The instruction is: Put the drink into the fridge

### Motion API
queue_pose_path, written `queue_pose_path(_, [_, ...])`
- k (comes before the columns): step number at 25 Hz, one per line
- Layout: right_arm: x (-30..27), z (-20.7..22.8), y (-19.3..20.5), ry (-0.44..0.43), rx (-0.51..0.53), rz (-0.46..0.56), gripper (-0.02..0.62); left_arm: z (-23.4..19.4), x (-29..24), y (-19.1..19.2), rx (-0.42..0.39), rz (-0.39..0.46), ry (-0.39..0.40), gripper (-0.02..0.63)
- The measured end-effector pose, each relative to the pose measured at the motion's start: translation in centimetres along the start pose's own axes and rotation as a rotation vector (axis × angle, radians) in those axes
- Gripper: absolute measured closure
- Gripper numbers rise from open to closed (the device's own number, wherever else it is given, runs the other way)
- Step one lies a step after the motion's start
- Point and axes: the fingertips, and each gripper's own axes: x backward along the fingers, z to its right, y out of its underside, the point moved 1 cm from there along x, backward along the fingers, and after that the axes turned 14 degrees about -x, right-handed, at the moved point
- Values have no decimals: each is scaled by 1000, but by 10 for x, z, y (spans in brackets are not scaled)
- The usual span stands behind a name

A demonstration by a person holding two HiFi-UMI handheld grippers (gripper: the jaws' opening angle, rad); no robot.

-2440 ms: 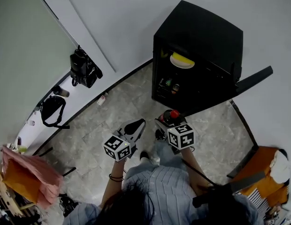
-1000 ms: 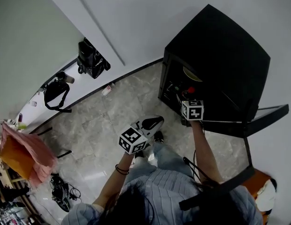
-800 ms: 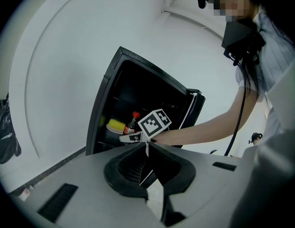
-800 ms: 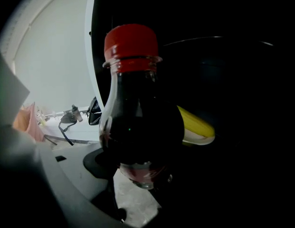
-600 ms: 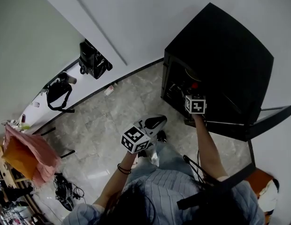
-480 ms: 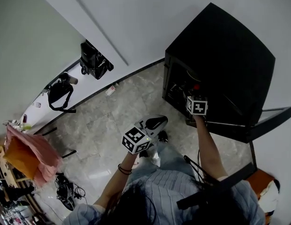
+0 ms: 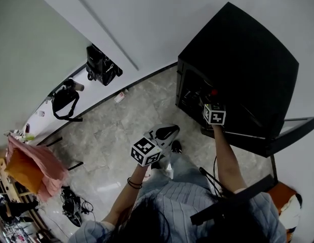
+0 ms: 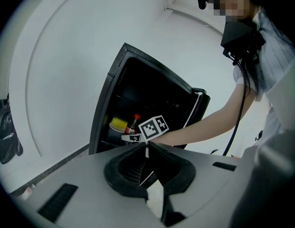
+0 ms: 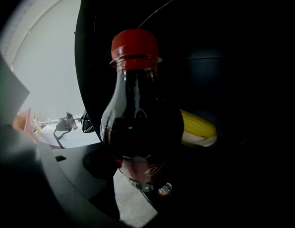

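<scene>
right gripper (image 9: pixel 138 177) clamped on drink (image 9: pixel 137 122) | left gripper (image 8: pixel 146 148) jaws together, empty | advise: keep drink upright, seat inside fridge (image 7: pixel 243 49) before release

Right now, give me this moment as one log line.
right gripper: shut on drink bottle, in fridge opening | left gripper: shut, empty

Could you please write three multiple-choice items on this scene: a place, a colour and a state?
1. Where is the bottle? A in a sink; B in the right gripper at the fridge's open front; C on top of the fridge.
2. What colour is its cap? A blue; B red; C white.
3. How is the left gripper? A shut, empty; B gripping a cup; C gripping the bottle.
Answers: B, the right gripper view shows it clamped; B, the cap shows red; A, its jaws meet with nothing between.
</scene>
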Motion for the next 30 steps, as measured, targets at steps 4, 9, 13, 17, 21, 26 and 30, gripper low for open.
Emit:
queue_pose_path(4, [-7,3,-6,-1,3,5,295,-1,6,2,3,-3,-11,597])
queue_pose_path(9, [-13,6,-10,-1,20,-3,295,-2,16,6,9,-7,-31,597])
queue_pose_path(13, [-13,7,-8,18,5,-28,295,3,26,10,18,-14,-41,597])
queue_pose_path(17, [-12,11,-5,53,-21,-53,293,7,35,19,27,-27,-53,597])
queue_pose_path(21, [-8,10,-3,79,-69,-64,293,5,47,24,34,-30,-73,597])
queue_pose_path(26, [3,13,4,110,-170,-71,291,6,57,24,42,-14,-79,597])
queue_pose_path(30, [21,16,16,128,-249,-64,293,9,66,26,45,-2,-82,597])
